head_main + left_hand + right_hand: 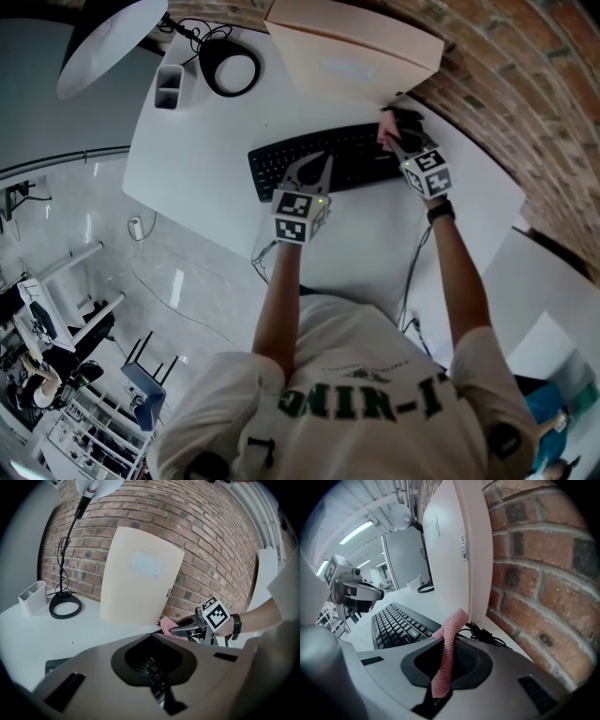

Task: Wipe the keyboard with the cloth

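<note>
Wipe beginning: right claw clenches pink cloth at the keyboard's right end; left claw hovers clenched, empty. Next: sweep leftward.

Bright even daylight, soft shadows, strong fisheye bending at edges, dark vignetted corners

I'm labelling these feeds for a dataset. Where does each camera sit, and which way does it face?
Head view: on the head, steeply down at table and keyboard; shirt, forearms, left gripper, right gripper show.
Left gripper view: on that gripper, toward the brick wall; its shut jaws show.
Right gripper view: on that gripper, along the wall; its jaws pinch the cloth.
Shared: each gripper view shows the other gripper.
</note>
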`<state>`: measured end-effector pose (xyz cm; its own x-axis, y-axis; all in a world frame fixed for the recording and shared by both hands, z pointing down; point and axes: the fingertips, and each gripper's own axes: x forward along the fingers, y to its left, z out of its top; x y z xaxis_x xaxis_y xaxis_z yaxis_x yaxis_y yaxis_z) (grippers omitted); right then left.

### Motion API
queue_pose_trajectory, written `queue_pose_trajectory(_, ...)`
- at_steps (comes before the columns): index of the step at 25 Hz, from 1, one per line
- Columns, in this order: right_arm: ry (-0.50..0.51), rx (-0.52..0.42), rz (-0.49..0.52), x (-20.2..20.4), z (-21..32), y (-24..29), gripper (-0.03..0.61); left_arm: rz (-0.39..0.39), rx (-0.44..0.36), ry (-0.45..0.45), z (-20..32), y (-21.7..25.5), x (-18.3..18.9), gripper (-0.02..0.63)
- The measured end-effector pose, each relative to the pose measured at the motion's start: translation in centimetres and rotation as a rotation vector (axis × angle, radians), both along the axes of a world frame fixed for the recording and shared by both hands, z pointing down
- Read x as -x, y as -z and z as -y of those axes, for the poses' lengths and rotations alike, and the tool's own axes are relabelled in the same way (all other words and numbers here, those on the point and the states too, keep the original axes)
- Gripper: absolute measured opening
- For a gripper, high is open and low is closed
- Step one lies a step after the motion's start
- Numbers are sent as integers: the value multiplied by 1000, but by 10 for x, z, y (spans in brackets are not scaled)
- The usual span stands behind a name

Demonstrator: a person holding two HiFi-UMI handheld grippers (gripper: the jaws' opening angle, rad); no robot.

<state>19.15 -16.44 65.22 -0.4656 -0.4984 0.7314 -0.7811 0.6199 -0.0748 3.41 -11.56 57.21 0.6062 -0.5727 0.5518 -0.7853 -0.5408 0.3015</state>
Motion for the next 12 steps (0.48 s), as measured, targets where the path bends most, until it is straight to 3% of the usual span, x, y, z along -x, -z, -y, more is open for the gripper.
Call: queue_pose_trajectory(12, -103, -5, -123, -65, 8, 7, 17, 4, -38, -60, 1, 11, -24, -6)
